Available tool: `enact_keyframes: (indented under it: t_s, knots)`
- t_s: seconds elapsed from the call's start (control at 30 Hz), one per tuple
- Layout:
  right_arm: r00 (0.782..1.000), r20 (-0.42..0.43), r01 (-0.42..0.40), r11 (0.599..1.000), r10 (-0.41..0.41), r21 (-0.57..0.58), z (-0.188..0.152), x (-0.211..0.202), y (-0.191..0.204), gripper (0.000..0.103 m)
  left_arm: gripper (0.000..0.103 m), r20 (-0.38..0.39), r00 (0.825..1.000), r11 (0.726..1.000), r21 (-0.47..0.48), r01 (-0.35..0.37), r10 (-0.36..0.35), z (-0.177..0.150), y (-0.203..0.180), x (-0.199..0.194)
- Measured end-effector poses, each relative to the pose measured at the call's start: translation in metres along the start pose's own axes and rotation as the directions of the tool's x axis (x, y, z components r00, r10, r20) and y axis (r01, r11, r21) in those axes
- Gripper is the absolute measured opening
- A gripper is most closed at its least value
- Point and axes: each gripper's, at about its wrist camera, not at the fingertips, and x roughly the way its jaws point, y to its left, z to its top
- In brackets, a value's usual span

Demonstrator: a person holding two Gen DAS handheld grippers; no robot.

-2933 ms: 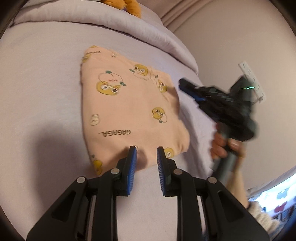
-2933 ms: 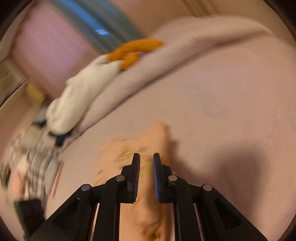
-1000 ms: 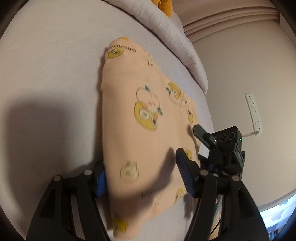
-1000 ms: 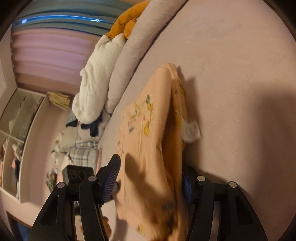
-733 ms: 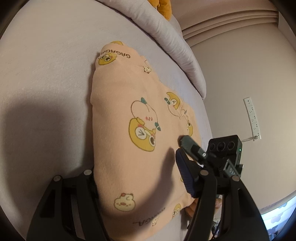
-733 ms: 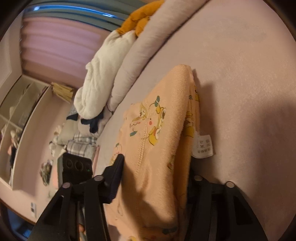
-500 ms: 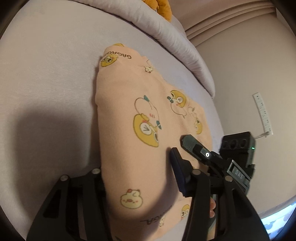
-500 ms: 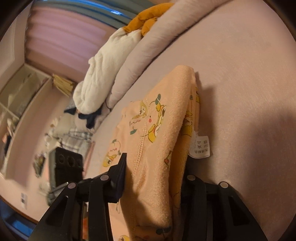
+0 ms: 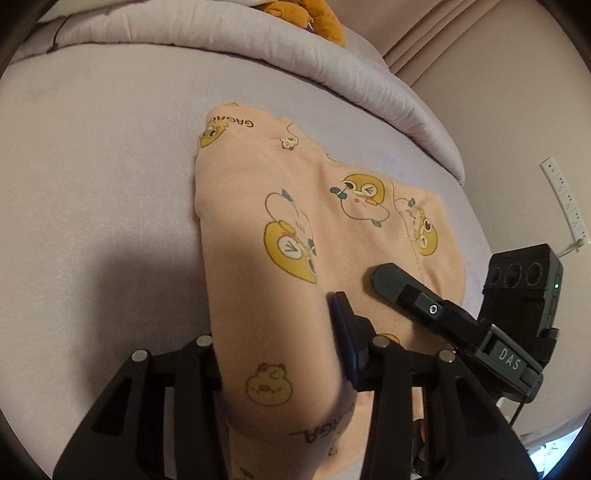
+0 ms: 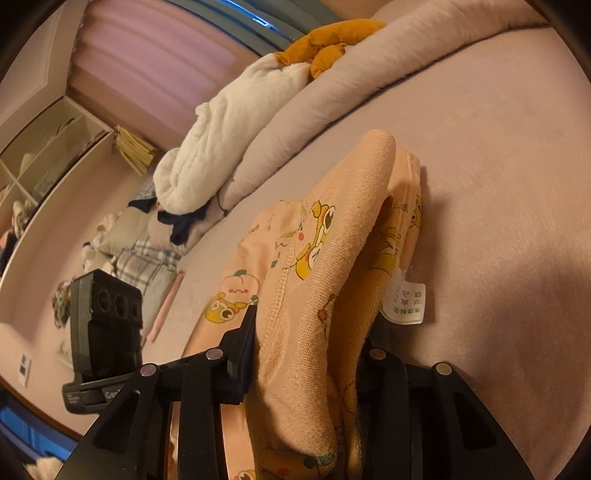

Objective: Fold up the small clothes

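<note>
A peach child's garment point(image 9: 332, 221) printed with yellow ducks lies folded on the lilac bed sheet point(image 9: 92, 184). Its near end bunches up between the fingers of my left gripper point(image 9: 277, 325), whose jaws are closing; the blue right pad digs into the cloth and the left finger is hidden behind it. In the right wrist view the garment's point(image 10: 325, 266) thick folded edge, with a white care label point(image 10: 404, 306), stands between the fingers of my right gripper point(image 10: 310, 339). Those jaws are closing too, the left pad is against the cloth and the right finger is covered.
A rolled lilac duvet point(image 9: 258, 48) with an orange plush point(image 9: 314, 14) lines the bed's far side. A white fluffy blanket point(image 10: 236, 122) and plaid cloth point(image 10: 147, 266) lie beyond. A power strip point(image 9: 565, 203) hangs on the wall. Shelves point(image 10: 37, 155) stand at the left.
Both grippers' jaws have narrowed around the garment's folded ends until the pads squeeze the cloth. The ends now bulge up between the fingers. Both views have rolled and shifted slightly.
</note>
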Motion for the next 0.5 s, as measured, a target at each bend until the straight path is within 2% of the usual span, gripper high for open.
enact_keyframes:
  t_s: [0.27,0.5]
  knots:
    - [0.999,0.016,-0.041,0.997,0.042,-0.064,0.0,-0.002,0.017,0.037,0.033,0.047,0.993,0.991,0.079,-0.113,0.109,-0.006,-0.017,-0.012]
    - [0.996,0.01,-0.082,0.989,0.084,-0.121,-0.005,-0.004,0.035,0.036,0.032,0.103,0.983,0.982,0.101,-0.159,0.149,-0.017,-0.019,-0.036]
